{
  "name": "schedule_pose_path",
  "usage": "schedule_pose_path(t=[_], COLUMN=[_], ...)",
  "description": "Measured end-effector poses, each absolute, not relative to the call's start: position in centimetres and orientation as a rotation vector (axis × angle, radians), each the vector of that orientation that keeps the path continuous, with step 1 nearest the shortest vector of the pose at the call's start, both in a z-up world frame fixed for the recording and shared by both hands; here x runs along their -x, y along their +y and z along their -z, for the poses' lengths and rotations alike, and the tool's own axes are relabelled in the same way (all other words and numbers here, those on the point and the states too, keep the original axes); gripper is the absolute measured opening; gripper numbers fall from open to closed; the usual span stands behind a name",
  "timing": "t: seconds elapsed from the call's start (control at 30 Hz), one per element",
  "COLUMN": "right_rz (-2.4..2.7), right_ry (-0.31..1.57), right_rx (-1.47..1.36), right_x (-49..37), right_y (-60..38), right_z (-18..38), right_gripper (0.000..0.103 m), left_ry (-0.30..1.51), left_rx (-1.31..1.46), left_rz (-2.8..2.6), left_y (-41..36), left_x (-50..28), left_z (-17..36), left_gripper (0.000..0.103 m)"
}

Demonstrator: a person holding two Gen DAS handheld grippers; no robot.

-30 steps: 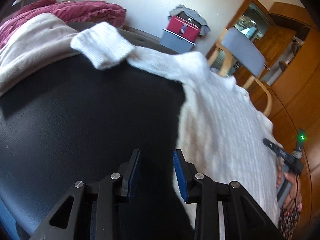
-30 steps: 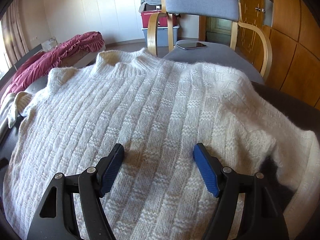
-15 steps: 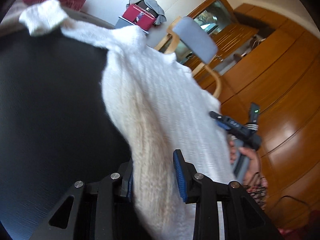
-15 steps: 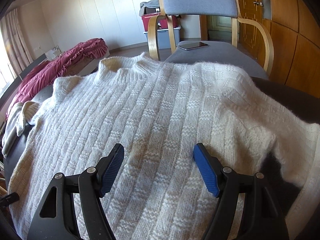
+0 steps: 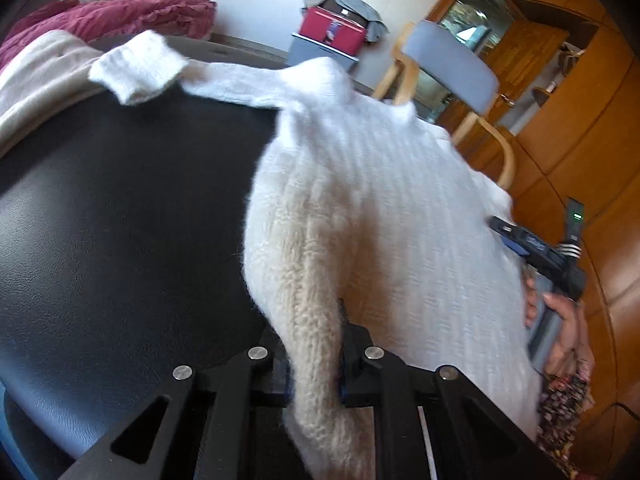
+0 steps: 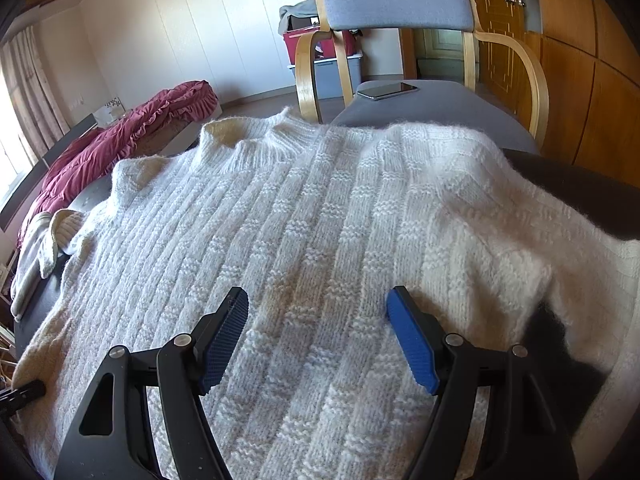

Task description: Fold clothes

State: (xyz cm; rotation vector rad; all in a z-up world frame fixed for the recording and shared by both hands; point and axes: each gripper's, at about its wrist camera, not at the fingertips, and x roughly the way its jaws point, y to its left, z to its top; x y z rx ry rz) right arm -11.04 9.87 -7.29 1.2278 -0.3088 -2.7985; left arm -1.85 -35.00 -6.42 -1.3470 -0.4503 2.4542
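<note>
— Two grippers over one garment: the cream, chunky rib-knit sweater [image 6: 320,240] lies front up across the black leather-look tabletop [image 5: 120,220], its collar toward the grey-cushioned bentwood chair [image 6: 400,20].

— Which one has hold of it?

— The left gripper [image 5: 314,364]. Its jaws have just been closing and now pinch a thick fold of the sweater's side edge, on the side away from the chair's wooden arm; the knit bulges out above and below them. The right gripper [image 6: 320,340] hangs over the sweater's lower middle with its jaws wide apart, nothing between them, and I can't tell whether the tips touch the wool.

— So what makes this fold go well?

— I'd say carry that pinched edge across toward the sweater's centre line, low and level, so the heavy knit doesn't drag the whole body along the slick surface. The right one could press down on the middle as an anchor. The long sleeve [image 5: 224,80], stretched out from the shoulder toward the crimson ruffled blanket [image 5: 112,16], will likely trail behind, so it wants tucking in afterwards.
</note>
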Motion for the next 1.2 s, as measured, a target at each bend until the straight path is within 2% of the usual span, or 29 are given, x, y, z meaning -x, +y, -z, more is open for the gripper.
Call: schedule_pose_path(t=[0.2,0.3,0.5,0.73,0.87,0.9,1.1,1.2], right_rz=[2.794,2.793,2.792,2.795,2.795,2.795,2.794,2.795], right_ry=[-0.322,-0.322,-0.328,-0.318,-0.320,-0.322,-0.322,-0.321], right_rx=[-1.224,-1.224,-1.222,-1.225,-1.224,-1.224,-1.223,-1.224], right_x=[11.0,11.0,11.0,11.0,10.9,10.9,10.9,10.9], right_y=[10.1,10.2,10.3,10.2,10.2,10.2,10.2,10.2], right_z=[7.3,7.3,7.3,7.3,7.3,7.3,7.3,7.3], right_gripper=[0.075,0.075,0.075,0.075,0.075,0.075,0.075,0.075], left_ry=[-0.624,-0.637,-0.477,-0.283,-0.069,-0.003,0.141,0.189], left_rx=[1.157,1.126,1.238,1.256,1.335,1.352,1.377,1.322], left_rz=[-2.354,-2.349,-2.639,-2.693,-2.689,-2.718,-2.774,-2.820], left_y=[-37.2,-37.9,-40.4,-39.7,-37.5,-37.2,-37.4,-37.0], left_x=[0.7,0.5,-0.3,-1.3,-0.8,-0.8,-1.0,-0.6], left_z=[3.2,2.8,3.8,4.8,6.4,6.8,6.0,3.9], left_gripper=[0.017,0.017,0.017,0.019,0.020,0.023,0.024,0.022])
